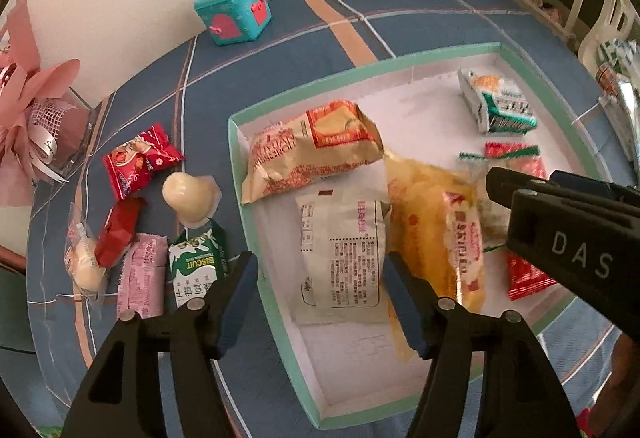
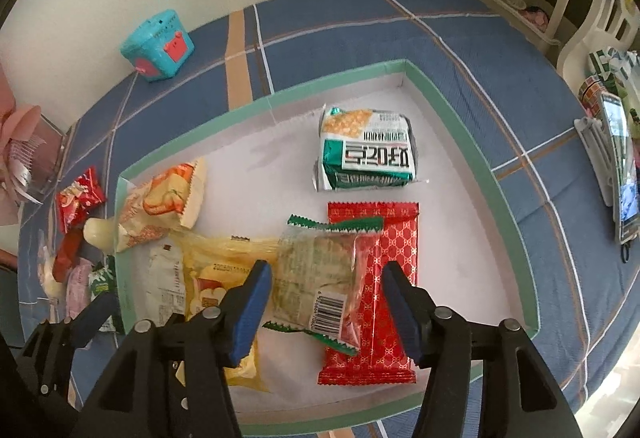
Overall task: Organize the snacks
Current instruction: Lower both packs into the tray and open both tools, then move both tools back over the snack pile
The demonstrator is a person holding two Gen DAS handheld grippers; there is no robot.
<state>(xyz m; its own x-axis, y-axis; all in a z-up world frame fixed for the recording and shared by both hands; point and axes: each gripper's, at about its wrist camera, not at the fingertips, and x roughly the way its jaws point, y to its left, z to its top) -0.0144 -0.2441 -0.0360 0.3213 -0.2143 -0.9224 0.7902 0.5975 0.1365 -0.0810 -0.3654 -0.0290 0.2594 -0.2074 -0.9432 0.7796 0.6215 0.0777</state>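
Observation:
A white box with a mint-green rim [image 1: 240,166] lies on the blue plaid cloth and holds several snack packets. My left gripper [image 1: 320,302] stands open above a white printed packet [image 1: 340,258], with its left finger over the box wall. Beside that packet lie a beige-and-orange packet [image 1: 312,146] and a yellow one [image 1: 428,222]. My right gripper [image 2: 326,308] is open around a clear packet with green zigzag ends [image 2: 316,274], its pads apart from it. The clear packet rests on a red packet [image 2: 384,278]. A green-and-white packet [image 2: 368,150] lies further back.
Left of the box, loose snacks lie on the cloth: a red packet [image 1: 140,158], a cream sweet [image 1: 188,194], a green biscuit packet [image 1: 196,266] and a pink packet [image 1: 144,278]. A teal toy box [image 1: 234,8] stands at the back, pink paper flowers [image 1: 36,110] far left, a phone [image 2: 618,166] right.

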